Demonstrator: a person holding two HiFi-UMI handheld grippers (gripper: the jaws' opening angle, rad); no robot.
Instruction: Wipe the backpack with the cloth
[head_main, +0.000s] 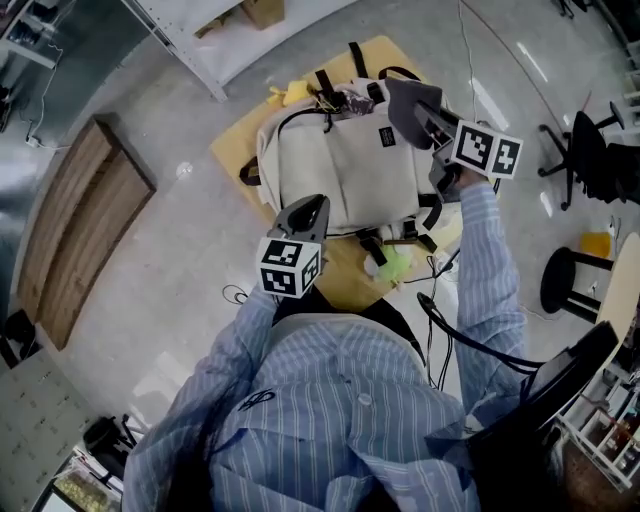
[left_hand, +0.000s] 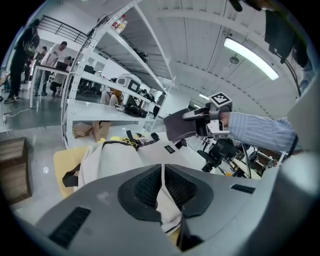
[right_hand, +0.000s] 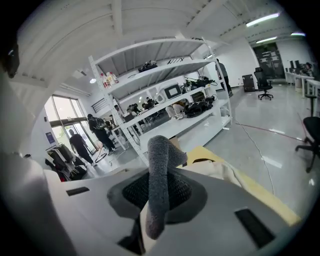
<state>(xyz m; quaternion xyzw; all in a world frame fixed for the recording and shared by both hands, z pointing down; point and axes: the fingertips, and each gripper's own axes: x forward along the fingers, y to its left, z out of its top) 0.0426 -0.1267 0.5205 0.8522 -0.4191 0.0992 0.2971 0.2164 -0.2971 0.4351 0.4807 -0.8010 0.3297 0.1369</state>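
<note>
A: The backpack (head_main: 340, 165) is lying flat on the yellow surface (head_main: 232, 150), and the left tongs (head_main: 308, 208) are closing on its near edge, pinching the fabric

B: The right tongs (head_main: 425, 118) are gripping the grey cloth (head_main: 405, 100), hovering over the far corner. I'd be laying it flat and wiping in long strokes, with the left tongs pulling taut

A: Anything inside?

B: It's looking closed, so it's hiding its contents
</note>
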